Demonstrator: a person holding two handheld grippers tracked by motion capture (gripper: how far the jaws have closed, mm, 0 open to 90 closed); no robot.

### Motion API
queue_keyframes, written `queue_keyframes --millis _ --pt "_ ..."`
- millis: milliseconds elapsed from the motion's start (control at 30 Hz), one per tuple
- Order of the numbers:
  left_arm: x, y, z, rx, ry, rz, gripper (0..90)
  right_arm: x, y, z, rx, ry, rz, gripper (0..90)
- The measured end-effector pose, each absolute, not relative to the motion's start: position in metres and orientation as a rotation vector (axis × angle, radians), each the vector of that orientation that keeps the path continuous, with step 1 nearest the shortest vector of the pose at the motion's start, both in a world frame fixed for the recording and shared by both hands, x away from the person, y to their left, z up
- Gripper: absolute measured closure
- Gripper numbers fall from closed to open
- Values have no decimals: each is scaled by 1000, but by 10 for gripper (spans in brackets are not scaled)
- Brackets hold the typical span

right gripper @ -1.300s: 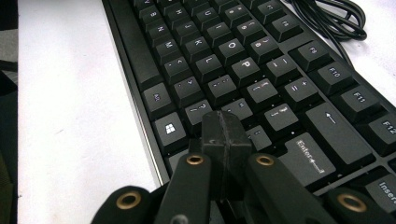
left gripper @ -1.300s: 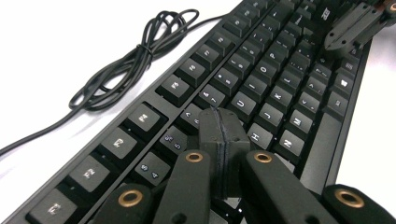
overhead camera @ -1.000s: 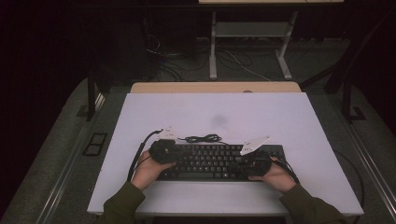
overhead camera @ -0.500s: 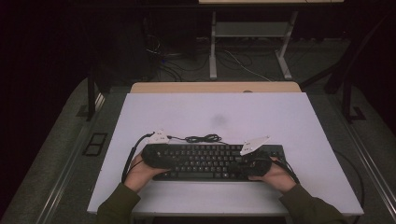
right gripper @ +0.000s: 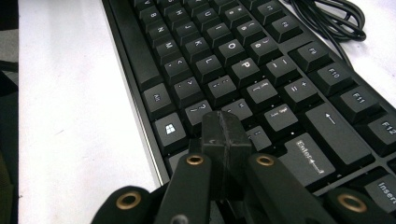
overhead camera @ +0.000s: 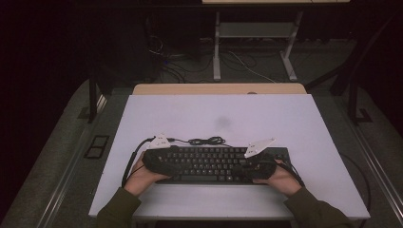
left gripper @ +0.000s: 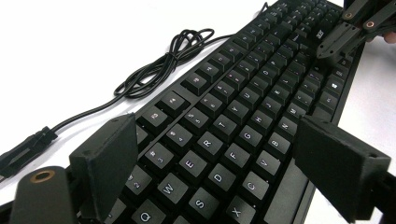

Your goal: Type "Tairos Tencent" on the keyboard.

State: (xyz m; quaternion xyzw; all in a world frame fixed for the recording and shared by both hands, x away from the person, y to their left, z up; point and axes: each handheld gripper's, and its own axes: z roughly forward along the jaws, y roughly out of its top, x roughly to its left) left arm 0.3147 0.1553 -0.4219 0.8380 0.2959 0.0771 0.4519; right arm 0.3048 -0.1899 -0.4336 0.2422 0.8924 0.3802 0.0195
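A black keyboard point(overhead camera: 214, 164) lies near the front edge of the white table point(overhead camera: 285, 118), its cable coiled point(overhead camera: 206, 141) just behind it. My left gripper point(overhead camera: 177, 162) hovers over the keyboard's left end point(left gripper: 224, 126). Its jaws have just been opening and stand wide apart point(left gripper: 219, 158), with nothing pinched and only keys below the gap. My right gripper point(overhead camera: 248, 166) is shut, its tip point(right gripper: 225, 135) resting on or just above the keys point(right gripper: 261, 70) near the Enter key. That shut tip, the right gripper point(left gripper: 329, 46), also appears far off in the left gripper view.
A wooden table edge point(overhead camera: 218, 89) adjoins the white table at the back. Beyond it stand a metal frame point(overhead camera: 217, 52) and loose floor cables point(overhead camera: 247, 61). The keyboard plug point(left gripper: 23, 149) lies on the table to the left. A floor plate point(overhead camera: 95, 146) sits left of the table.
The left gripper has shifted slightly toward the keyboard's left end and nearer the front edge. The right hand and the keyboard have stayed put.
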Motion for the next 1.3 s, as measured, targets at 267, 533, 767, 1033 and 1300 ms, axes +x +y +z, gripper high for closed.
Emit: queue_keyframes --millis 267,533,767,1033,1300 --pt "315 157 -421 2064 733 193 137 306 -195 -426 763 2734 1274 842" --pt "314 156 -422 2067 729 188 137 308 -195 -420 793 2684 1355 592" --pt "314 155 -422 2063 728 187 137 311 -190 -412 800 2618 1397 403" --pt "313 155 -422 2057 734 189 137 317 -184 -406 815 2588 1425 368" --pt "314 156 -422 2058 735 190 138 323 -174 -404 792 2583 1434 348"
